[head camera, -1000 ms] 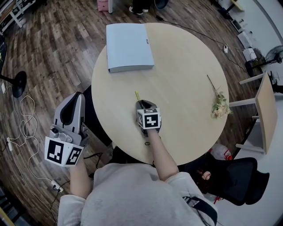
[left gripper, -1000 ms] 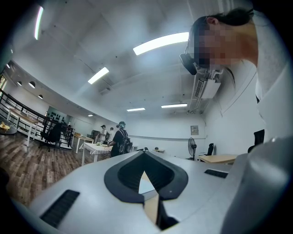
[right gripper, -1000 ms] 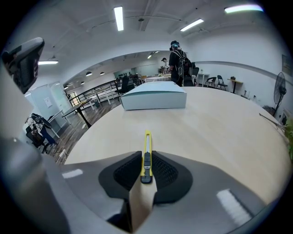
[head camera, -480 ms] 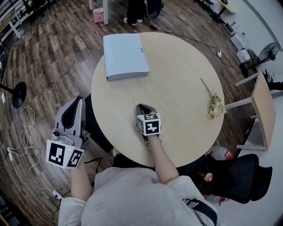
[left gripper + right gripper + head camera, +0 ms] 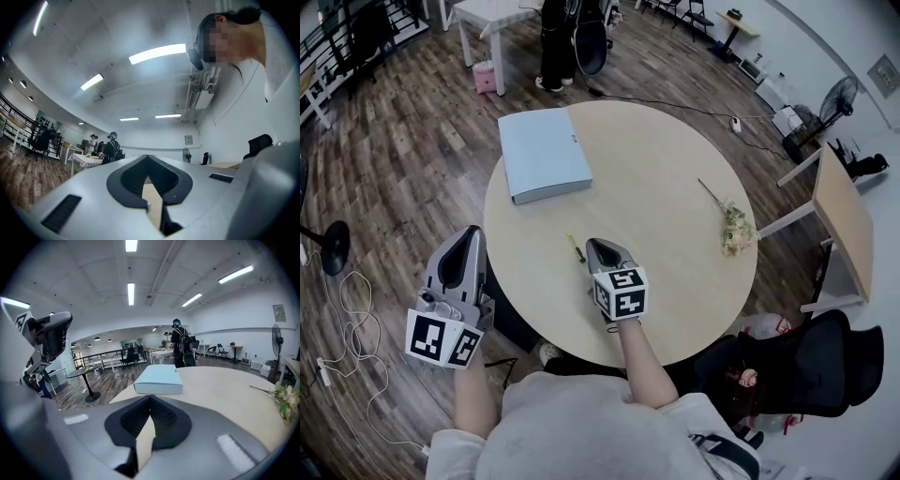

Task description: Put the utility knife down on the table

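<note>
The utility knife (image 5: 575,248), small and yellow-green, lies flat on the round wooden table (image 5: 675,159). It sits just left of the tip of my right gripper (image 5: 596,246) and looks separate from it. The right gripper (image 5: 150,398) rests low over the table's near side. Its jaws meet at the tip and I see nothing between them. My left gripper (image 5: 465,240) hangs off the table over the wooden floor, left of the table's edge. Its jaws (image 5: 148,158) are also closed at the tip and empty. The knife does not show in either gripper view.
A pale blue closed folder (image 5: 544,153) (image 5: 159,379) lies at the table's far left. A dried flower sprig (image 5: 729,225) (image 5: 286,404) lies at the right. A black office chair (image 5: 797,366) and a small side table (image 5: 844,216) stand to the right. People stand beyond the table.
The knife stuck out from the right gripper's tip before; now it lies on the table beside that tip. My head view has tilted up. The left gripper has barely moved.
</note>
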